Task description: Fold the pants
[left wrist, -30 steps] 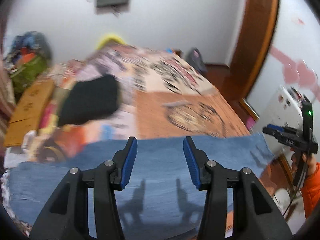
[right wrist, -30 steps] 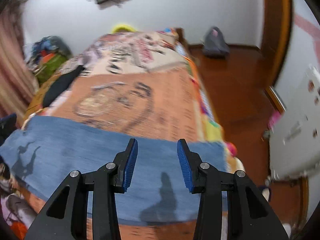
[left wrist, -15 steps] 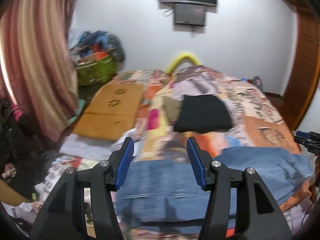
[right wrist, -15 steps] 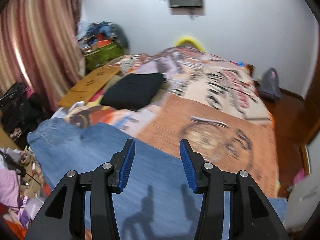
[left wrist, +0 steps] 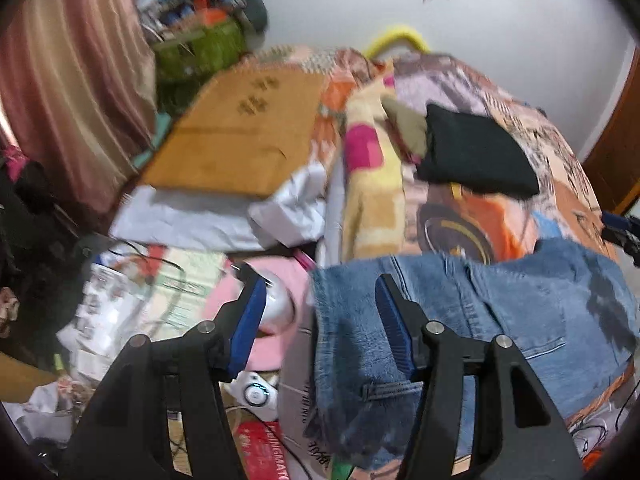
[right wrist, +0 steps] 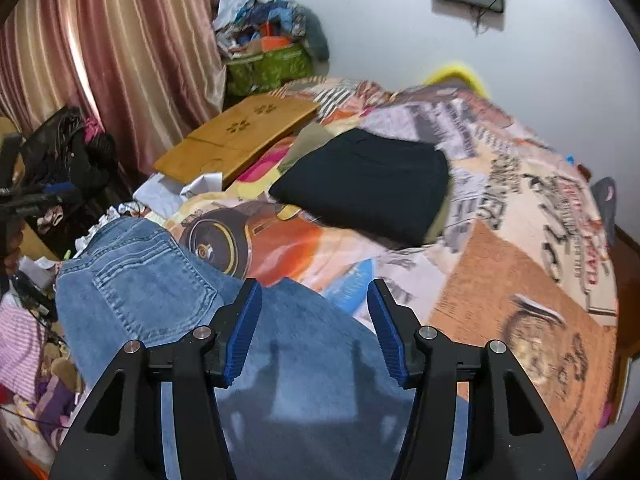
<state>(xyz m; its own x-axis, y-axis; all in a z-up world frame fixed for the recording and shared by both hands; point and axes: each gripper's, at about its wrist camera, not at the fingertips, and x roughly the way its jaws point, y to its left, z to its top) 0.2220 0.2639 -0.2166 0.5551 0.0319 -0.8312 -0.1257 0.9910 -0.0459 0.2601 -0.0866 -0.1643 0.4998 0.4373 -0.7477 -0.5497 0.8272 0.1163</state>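
Observation:
Blue jeans (left wrist: 500, 308) lie flat across the near end of a patterned bedspread (left wrist: 460, 224), and their waist end droops over the left bed edge. My left gripper (left wrist: 320, 320) hovers open above that waist end, its pads clear of the denim. Over the seat and back pocket of the jeans (right wrist: 160, 280) hangs my right gripper (right wrist: 314, 320); its jaws are opening and nothing is pinched between them. The right gripper's tip (left wrist: 620, 228) shows at the far right of the left wrist view. The left gripper (right wrist: 32, 200) appears at the left edge of the right wrist view.
A folded black garment (right wrist: 368, 184) rests on the bed beyond the jeans. A wooden board (left wrist: 240, 136) leans at the bed's left side. Cables, papers and a pink item (left wrist: 276, 280) clutter the floor by a striped curtain (right wrist: 120, 60). A green bag (right wrist: 268, 64) stands in the corner.
Both views have swept left along the jeans, from the leg end to the waist end. Both pairs of jaws stand wider than before.

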